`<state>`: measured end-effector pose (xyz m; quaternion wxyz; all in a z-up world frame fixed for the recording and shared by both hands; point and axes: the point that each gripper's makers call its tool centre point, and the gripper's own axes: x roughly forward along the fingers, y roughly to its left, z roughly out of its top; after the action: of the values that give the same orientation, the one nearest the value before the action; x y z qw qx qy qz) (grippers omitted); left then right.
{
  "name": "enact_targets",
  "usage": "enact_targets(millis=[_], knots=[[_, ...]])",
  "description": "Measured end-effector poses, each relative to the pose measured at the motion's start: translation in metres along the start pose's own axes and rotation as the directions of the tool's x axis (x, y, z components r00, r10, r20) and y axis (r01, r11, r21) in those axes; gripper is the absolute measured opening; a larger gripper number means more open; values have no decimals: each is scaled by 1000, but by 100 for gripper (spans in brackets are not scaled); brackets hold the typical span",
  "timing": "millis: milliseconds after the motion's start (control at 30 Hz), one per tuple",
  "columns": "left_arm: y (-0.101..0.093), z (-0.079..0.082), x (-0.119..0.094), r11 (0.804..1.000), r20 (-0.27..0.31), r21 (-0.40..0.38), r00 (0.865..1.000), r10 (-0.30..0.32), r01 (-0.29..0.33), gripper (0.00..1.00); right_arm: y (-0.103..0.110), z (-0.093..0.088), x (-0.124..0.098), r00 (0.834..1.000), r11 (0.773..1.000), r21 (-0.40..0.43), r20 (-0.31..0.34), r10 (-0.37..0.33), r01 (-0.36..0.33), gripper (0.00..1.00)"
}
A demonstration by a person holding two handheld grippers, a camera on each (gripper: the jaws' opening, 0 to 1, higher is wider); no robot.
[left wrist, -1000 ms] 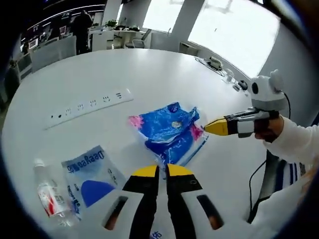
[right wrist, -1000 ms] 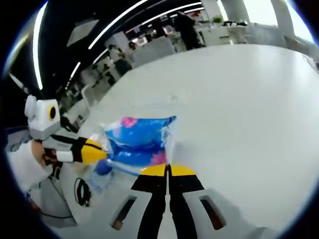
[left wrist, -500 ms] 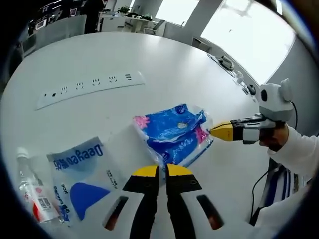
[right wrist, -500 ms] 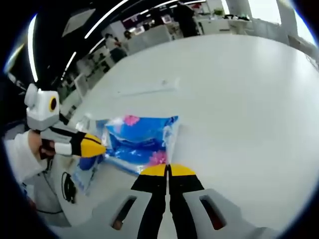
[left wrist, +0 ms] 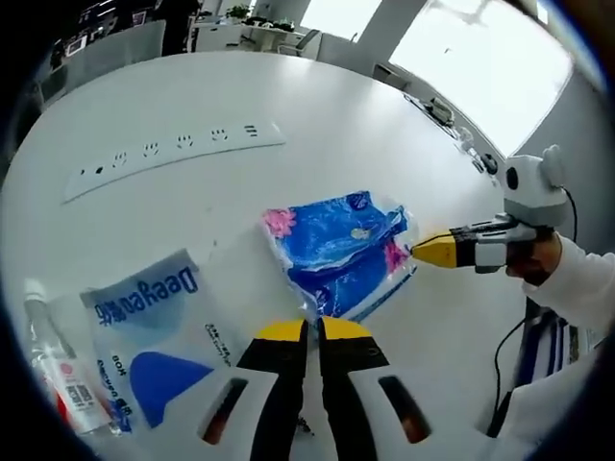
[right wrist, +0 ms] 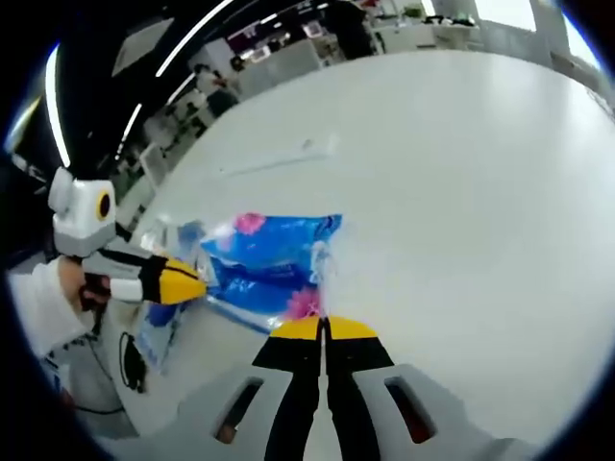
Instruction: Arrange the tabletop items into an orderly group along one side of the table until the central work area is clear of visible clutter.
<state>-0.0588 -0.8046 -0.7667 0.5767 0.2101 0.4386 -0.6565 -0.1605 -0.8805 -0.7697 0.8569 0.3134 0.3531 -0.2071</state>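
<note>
The blue pack (left wrist: 341, 252) is soft crinkly plastic, glossy, printed with pink flowers and sealed in a clear wrapper that puckers at the edges. It lies flat on the white table (left wrist: 317, 125), a smooth matte round top, roughly in the middle of the near part.

In the left gripper view the left gripper (left wrist: 314, 329) has its yellow-tipped black jaws pressed together on the pack's near clear edge (the film bunches just where the tips meet). The right gripper (left wrist: 419, 253) comes in from the right, its yellow tip at the pack's far corner, touching or just short of it.

In the right gripper view the right gripper (right wrist: 324, 329) shows jaws closed tight, tips at the pack's (right wrist: 274, 264) clear side seam; whether they pinch the film I cannot tell. The left gripper (right wrist: 197, 285) points at the opposite end.

Just beside the pack lies a flat white-and-blue pouch (left wrist: 154, 331), slick and lettered, and beyond that a small clear bottle (left wrist: 58, 384) on its side with a red-printed label. Farther off, a long white power strip (left wrist: 173, 154) runs across the table.
</note>
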Motion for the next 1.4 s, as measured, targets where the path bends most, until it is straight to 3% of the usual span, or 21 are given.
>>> enact_targets(millis=[400,500,767,1100,1200,1400], knots=[[0,2,0,1000,19,-3,1000,11,-11,2,3,-1,-1,1000,1000,-13,6,2,-2,0],[-2,7,-3,1000,55,-27,998,2,0,12,6,0,-2,1000,995,-98,22,12,-10,2],[-5,7,-20,999,91,-34,995,30,-27,24,8,9,-16,994,987,-156,105,-15,32,31],[-5,7,-48,995,175,-44,980,95,-88,65,21,6,-45,987,989,-147,159,22,2,52],[-16,8,-59,998,219,-19,974,60,-58,66,27,6,-55,981,990,-142,192,32,-5,57],[-24,1,-76,997,251,-7,965,71,-71,72,41,-1,-73,973,989,-145,223,54,-22,61]])
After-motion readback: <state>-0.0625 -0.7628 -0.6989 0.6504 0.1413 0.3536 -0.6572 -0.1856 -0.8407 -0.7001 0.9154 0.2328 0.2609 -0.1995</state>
